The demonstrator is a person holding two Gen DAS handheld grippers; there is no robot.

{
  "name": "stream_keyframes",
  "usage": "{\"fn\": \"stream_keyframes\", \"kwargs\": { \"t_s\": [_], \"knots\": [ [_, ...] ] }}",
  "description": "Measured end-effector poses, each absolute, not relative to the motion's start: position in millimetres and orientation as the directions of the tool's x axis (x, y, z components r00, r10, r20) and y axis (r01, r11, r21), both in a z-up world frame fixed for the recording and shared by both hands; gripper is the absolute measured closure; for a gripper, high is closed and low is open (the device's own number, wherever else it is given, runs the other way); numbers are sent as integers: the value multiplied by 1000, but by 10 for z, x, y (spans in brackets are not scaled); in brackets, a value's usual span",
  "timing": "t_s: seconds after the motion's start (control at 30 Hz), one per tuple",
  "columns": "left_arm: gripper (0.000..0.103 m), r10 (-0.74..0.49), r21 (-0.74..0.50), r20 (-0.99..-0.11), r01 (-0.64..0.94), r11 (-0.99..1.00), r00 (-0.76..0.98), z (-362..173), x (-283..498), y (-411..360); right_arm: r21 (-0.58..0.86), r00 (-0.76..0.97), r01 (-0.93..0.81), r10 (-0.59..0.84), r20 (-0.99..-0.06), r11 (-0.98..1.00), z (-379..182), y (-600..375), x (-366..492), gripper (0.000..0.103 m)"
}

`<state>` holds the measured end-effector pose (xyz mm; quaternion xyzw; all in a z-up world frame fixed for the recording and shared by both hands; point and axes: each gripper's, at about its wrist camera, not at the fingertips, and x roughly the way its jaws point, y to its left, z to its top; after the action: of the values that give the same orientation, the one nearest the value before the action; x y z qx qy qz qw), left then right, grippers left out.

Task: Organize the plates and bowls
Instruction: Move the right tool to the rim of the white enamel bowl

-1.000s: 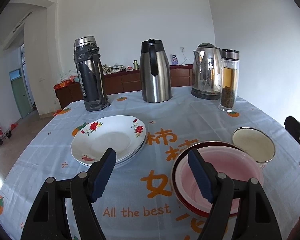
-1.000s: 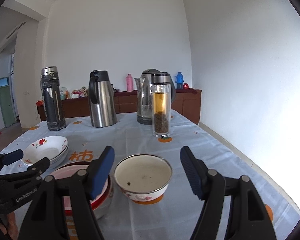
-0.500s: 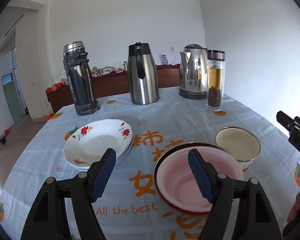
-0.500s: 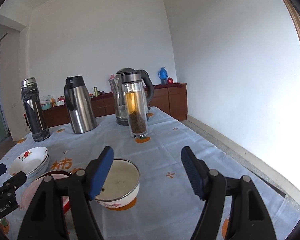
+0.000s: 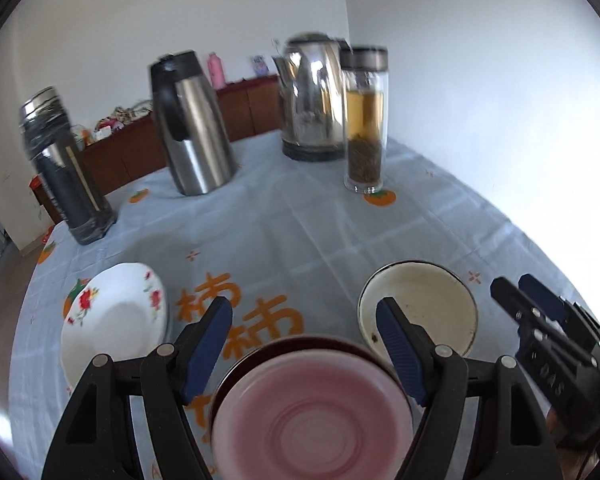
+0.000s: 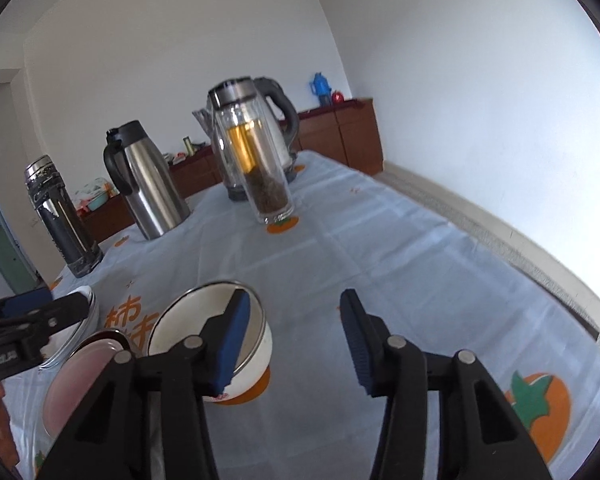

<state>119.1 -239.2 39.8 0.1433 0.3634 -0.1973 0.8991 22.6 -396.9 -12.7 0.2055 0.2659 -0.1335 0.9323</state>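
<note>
Plates and bowls sit in three spots on the light-blue tablecloth with orange persimmon print [image 5: 300, 216]: white floral-pattern plates, stacked [image 5: 114, 320], on the left; pink shallow bowl nested in a dark-red-rimmed bowl [image 5: 312, 412] at centre, near edge; cream enamel bowl with a metal rim [image 5: 418, 306] just to its right.

Left gripper [image 5: 304, 344]: fingers spread wide, nothing held, hovering directly above the pink bowl's far rim. Right gripper [image 6: 296, 336]: also released and empty; its left pad overlaps the cream bowl [image 6: 208, 328] in view, while the right pad is over bare cloth. Can't tell whether that pad touches the rim or only hangs in front of it.

Step, as I read it: approach phase, no grasp made. Nothing looks consolidated yet, since the cream bowl stands apart from the pink stack.

Next move, my call: the right gripper needs to drop so one pad goes inside the cream bowl's wall and one outside, then close on the rim. Lift and nest it into the pink bowl. The left one could steady the pink stack.

Risks: thin enamel rim may slip. Glass tea bottle with steel cap [image 6: 256, 160], steel carafe with black handle [image 5: 192, 124], steel electric kettle [image 5: 310, 96] and dark grey thermos flask [image 5: 60, 168] stand at the back, well apart from the work area.
</note>
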Motion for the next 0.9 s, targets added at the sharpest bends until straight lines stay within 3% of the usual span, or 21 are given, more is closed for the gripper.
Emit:
{"fn": "stream_keyframes", "kwargs": {
  "t_s": [0.2,0.37,0.47,0.77,0.83,0.9],
  "knots": [
    [51,-227,108,-784,487,867,577,212,1415,-2644,365,802,348,-73,-592,863,-246,-4002,329,60],
    [57,-222,91,-822,507,857,523,51,1477,-2787,368,790,335,-46,-611,867,-280,-3966,386,62],
    [66,-194,111,-835,503,857,515,-37,1499,-2849,363,776,330,-32,-629,871,-319,-3944,421,68],
    [86,-173,116,-850,496,861,498,-127,1529,-2901,384,774,318,-3,-634,867,-334,-3931,424,70],
    [88,-185,101,-853,500,860,489,-148,1524,-2922,396,774,308,14,-633,865,-347,-3925,435,73],
    [90,-200,81,-853,501,862,482,-146,1513,-2929,417,775,287,47,-630,863,-352,-3922,447,87]
  ]
}}
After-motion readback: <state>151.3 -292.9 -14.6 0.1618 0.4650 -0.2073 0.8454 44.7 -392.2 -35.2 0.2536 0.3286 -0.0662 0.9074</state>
